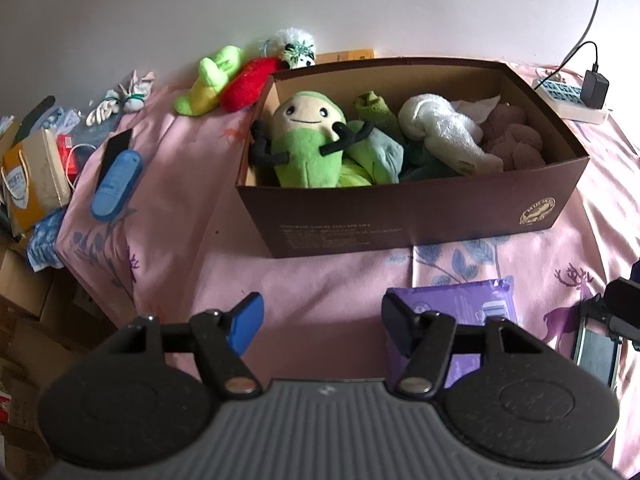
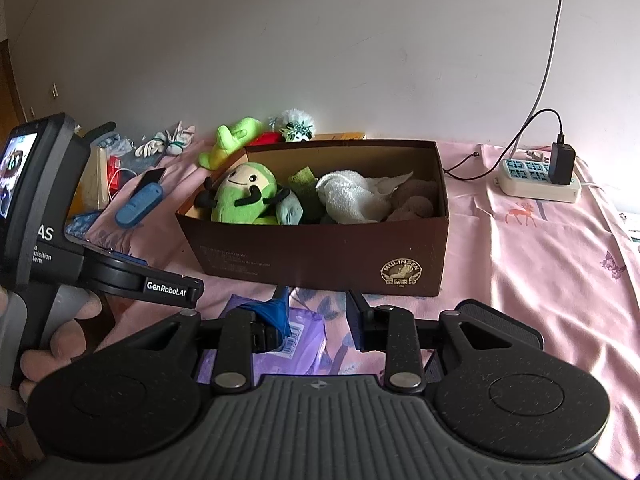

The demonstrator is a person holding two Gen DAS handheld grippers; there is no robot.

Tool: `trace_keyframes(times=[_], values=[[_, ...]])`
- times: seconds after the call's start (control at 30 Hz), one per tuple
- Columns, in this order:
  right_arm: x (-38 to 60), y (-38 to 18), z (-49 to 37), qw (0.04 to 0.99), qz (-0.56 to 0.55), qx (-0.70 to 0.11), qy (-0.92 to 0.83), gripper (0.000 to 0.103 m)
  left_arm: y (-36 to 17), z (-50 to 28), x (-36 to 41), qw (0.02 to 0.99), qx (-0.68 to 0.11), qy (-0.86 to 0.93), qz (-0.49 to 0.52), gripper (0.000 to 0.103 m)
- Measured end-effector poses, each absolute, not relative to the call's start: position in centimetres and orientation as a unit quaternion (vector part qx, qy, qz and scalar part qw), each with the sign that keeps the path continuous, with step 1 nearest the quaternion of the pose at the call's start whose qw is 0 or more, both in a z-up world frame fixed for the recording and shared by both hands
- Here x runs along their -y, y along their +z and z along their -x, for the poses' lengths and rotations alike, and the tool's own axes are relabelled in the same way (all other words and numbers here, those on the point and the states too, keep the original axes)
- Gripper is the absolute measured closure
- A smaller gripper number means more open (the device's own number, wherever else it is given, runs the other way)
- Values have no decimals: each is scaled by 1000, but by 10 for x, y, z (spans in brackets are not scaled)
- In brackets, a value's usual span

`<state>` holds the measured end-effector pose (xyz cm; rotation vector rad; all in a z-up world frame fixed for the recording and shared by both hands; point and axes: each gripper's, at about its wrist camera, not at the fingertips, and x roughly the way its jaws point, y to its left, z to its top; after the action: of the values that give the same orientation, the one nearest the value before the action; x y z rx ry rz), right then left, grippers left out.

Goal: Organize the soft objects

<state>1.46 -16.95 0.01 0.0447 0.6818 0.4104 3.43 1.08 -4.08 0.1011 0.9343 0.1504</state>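
A brown cardboard box point(image 1: 420, 216) point(image 2: 320, 256) stands on the pink bedsheet. In it lie a green smiling plush point(image 1: 310, 140) point(image 2: 244, 196), a white towel point(image 1: 444, 128) point(image 2: 352, 196), green cloths and a pinkish-brown soft thing point(image 1: 516, 140). Behind the box's left corner lie a lime-green plush point(image 1: 212, 80) point(image 2: 232, 140), a red plush point(image 1: 248, 84) and a white fluffy toy point(image 1: 298, 46) point(image 2: 296, 124). My left gripper point(image 1: 320, 320) is open and empty, in front of the box. My right gripper point(image 2: 318, 316) is open and empty, also in front of it.
A purple packet point(image 1: 480, 308) point(image 2: 296, 340) lies just under the grippers. A blue case point(image 1: 116, 184) point(image 2: 138, 204) and white gloves point(image 1: 120, 98) lie left. Bags and boxes crowd the far left edge. A power strip with a charger point(image 2: 538, 178) sits at the right rear.
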Motion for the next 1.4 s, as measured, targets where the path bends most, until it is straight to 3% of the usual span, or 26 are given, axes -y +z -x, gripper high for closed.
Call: trace_keyframes(times=[1.4], values=[[211, -7, -24, 886, -20, -361, 288, 89, -48, -33, 18, 867, -486, 104, -27, 39]])
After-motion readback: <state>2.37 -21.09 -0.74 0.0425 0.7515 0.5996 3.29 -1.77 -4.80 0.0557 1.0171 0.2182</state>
